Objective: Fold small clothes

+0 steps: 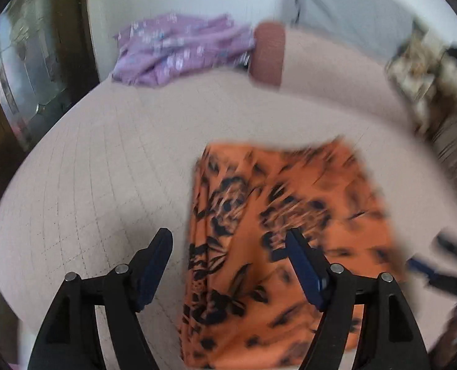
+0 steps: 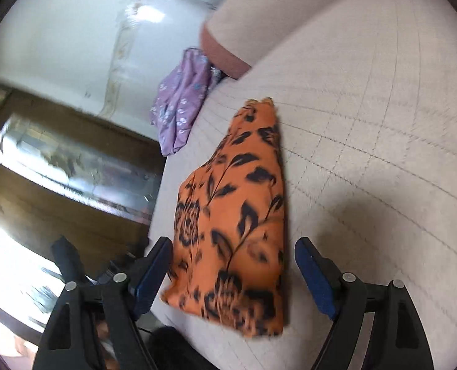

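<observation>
Two garments: orange cloth [image 2: 234,215], purple cloth [image 1: 179,49]

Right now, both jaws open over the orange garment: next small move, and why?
Probably lower the left gripper onto the near edge of the orange floral garment and pinch it. Its jaws stand open and hold nothing, the cloth lies partly folded on the bed, and the right gripper is open too.

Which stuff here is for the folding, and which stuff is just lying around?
For the folding:
- orange flowered cloth, lying folded on the bed
- purple cloth, crumpled at the far edge
- left gripper, open
- right gripper, open

Just lying around:
- bed cover, checked
- bolster
- wooden cabinet beside the bed
</observation>
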